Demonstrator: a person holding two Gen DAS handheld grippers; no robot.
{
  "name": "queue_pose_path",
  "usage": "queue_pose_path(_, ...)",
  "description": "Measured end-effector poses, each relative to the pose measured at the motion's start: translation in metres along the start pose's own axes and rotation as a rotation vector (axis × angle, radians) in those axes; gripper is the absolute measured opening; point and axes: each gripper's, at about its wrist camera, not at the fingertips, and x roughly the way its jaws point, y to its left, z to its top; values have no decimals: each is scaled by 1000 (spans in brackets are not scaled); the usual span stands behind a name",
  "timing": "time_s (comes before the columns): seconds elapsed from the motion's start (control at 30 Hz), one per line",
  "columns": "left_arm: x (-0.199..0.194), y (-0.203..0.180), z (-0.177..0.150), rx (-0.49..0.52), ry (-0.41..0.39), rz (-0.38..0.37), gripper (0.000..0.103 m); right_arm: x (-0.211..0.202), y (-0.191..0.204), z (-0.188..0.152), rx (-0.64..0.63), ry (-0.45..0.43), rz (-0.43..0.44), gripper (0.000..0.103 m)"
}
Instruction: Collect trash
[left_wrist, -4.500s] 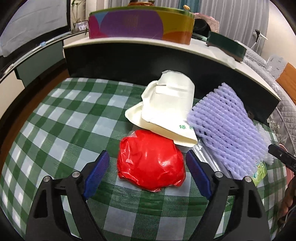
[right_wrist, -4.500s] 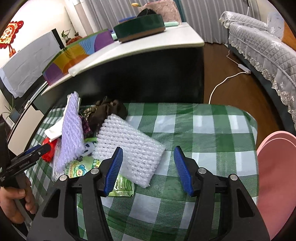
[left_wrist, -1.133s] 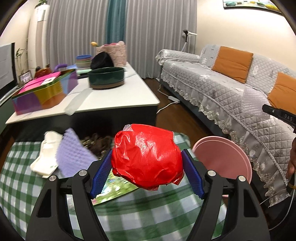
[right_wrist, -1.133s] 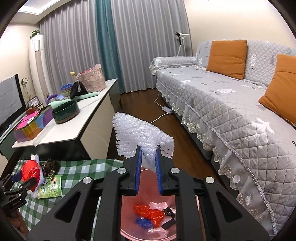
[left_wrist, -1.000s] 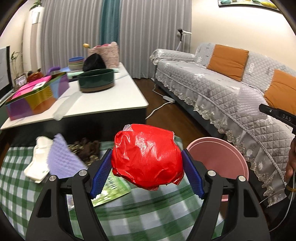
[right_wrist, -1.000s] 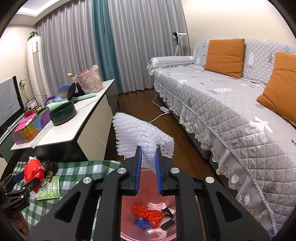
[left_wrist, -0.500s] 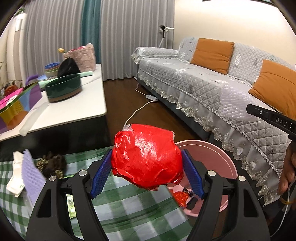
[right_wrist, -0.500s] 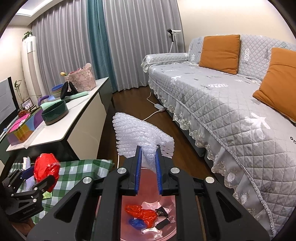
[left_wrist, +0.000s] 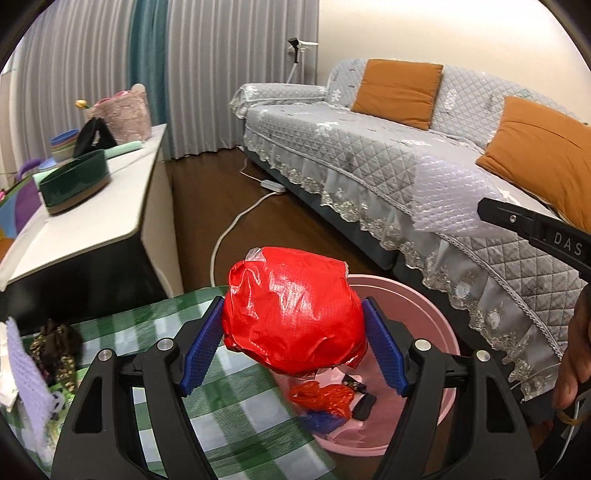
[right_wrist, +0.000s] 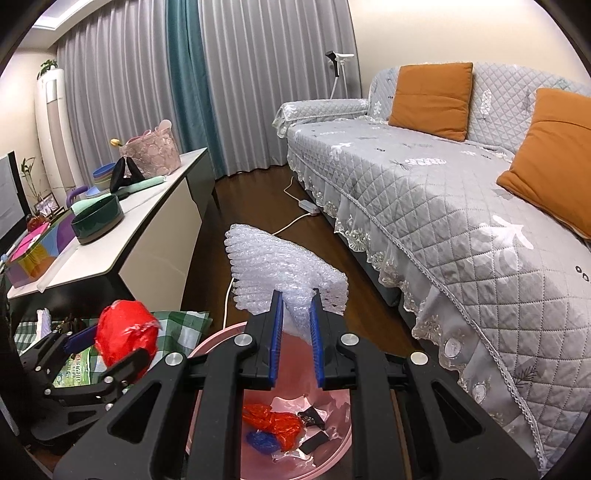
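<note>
My left gripper (left_wrist: 293, 349) is shut on a crumpled red plastic bag (left_wrist: 291, 310), held in the air above the near rim of the pink bin (left_wrist: 436, 328). The same red bag (right_wrist: 125, 338) shows at the left of the right wrist view. My right gripper (right_wrist: 295, 332) is shut on a white foam net (right_wrist: 284, 273), directly over the pink bin (right_wrist: 218, 341). That foam net (left_wrist: 450, 199) also appears at the right of the left wrist view. Inside the bin lie red (right_wrist: 275, 419), blue and dark scraps.
A green checked table (left_wrist: 229, 413) carries a purple foam net (left_wrist: 26, 369), a dark clump (left_wrist: 55, 343) and a green packet (right_wrist: 77, 365). A white sideboard (left_wrist: 85, 221) stands behind, a grey sofa (right_wrist: 461, 229) to the right, and a white cable (left_wrist: 236, 221) lies on the dark floor.
My left gripper has carried the red bag rightward from over the table to the bin's near rim. The right gripper has kept the foam net almost still above the bin.
</note>
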Motion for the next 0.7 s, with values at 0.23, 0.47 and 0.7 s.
queue_pose_path(0.23, 9, 0, -7, -4, 58, -51, 76, 0, -3, 1, 21, -9, 5, 47)
queue_pose_path(0.47, -15, 16, -14, -22, 48, -36, 76, -2, 7, 1, 12, -9, 23, 48)
queue_pose_path(0.7, -60, 48, -25, -49, 23, 5, 58, -8, 29, -1, -7, -13, 65, 48)
